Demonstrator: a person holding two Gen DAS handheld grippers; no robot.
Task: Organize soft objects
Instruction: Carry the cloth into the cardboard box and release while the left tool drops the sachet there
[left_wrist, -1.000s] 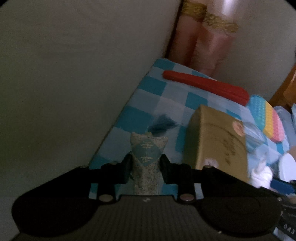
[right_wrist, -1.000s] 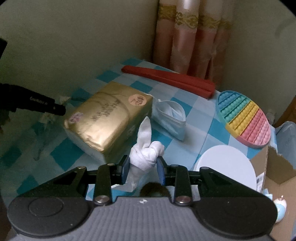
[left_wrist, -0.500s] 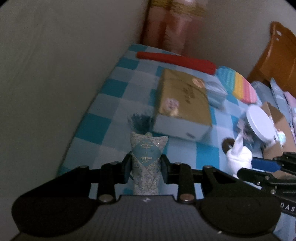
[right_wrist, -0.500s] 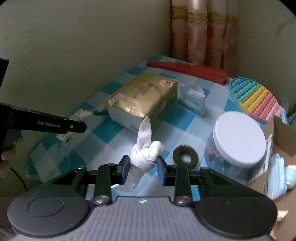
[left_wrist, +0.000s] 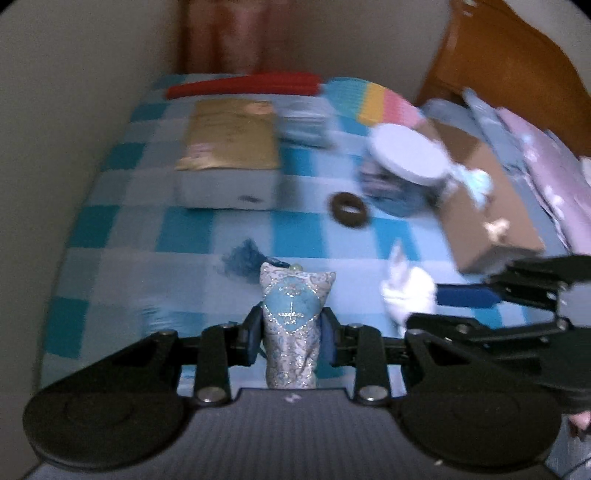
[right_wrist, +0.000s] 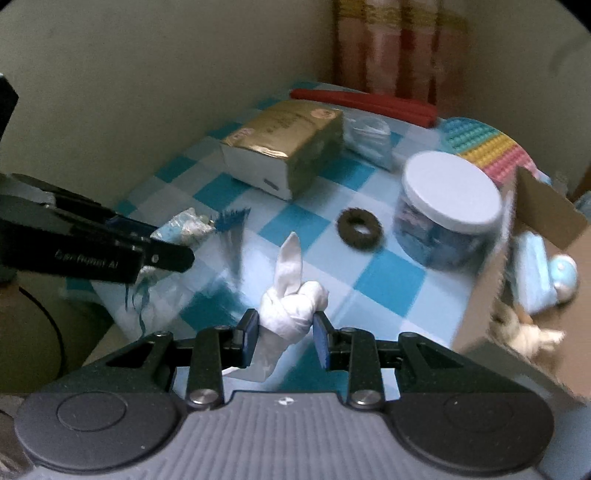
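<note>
My left gripper (left_wrist: 291, 334) is shut on a small blue and silver brocade sachet (left_wrist: 293, 325) with a dark blue tassel (left_wrist: 242, 258) at its far end, held above the blue checked tablecloth (left_wrist: 147, 236). The same sachet (right_wrist: 186, 230) shows at the left of the right wrist view. My right gripper (right_wrist: 284, 330) is shut on a knotted white cloth (right_wrist: 291, 306), which also appears at the right of the left wrist view as a white cloth (left_wrist: 408, 291). An open cardboard box (right_wrist: 532, 280) stands at the right, with several soft items inside.
On the cloth lie a gold tissue pack (right_wrist: 291, 136), a dark scrunchie (right_wrist: 360, 229), a white-lidded clear jar (right_wrist: 448, 206), a folded face mask (right_wrist: 369, 138), a red strip (right_wrist: 364, 101) and a rainbow pop mat (right_wrist: 487, 144). A wall runs along the left.
Both grippers have drawn back toward the near edge of the table with their loads still held. The left view has swung right, bringing the jar, the box and the right gripper into sight.
</note>
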